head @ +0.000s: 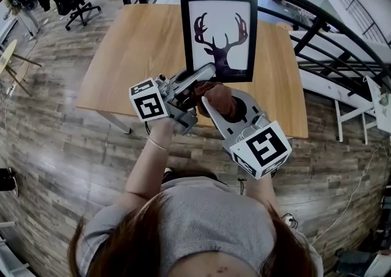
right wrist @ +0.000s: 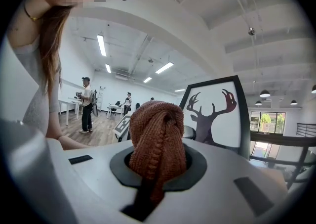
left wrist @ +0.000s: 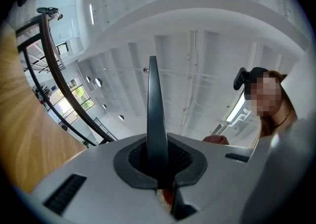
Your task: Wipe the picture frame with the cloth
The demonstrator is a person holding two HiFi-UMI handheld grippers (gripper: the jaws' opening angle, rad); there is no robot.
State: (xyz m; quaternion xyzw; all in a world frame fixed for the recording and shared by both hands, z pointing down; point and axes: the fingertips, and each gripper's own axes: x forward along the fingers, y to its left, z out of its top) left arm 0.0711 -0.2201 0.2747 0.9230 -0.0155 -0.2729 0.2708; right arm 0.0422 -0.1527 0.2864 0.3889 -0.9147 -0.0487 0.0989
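Black picture frame (head: 218,37); rust knitted cloth (right wrist: 158,139)

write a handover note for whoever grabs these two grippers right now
Left gripper: jaws shut on the picture frame at its lower left corner, holding it upright at the wooden table.
Right gripper: jaws shut on the bunched rust cloth, close to the frame's lower edge but apart from its front.
Done: frame and cloth are both gripped.
Left: bring the cloth onto the frame and wipe it. Whether any wiping has happened cannot be told.
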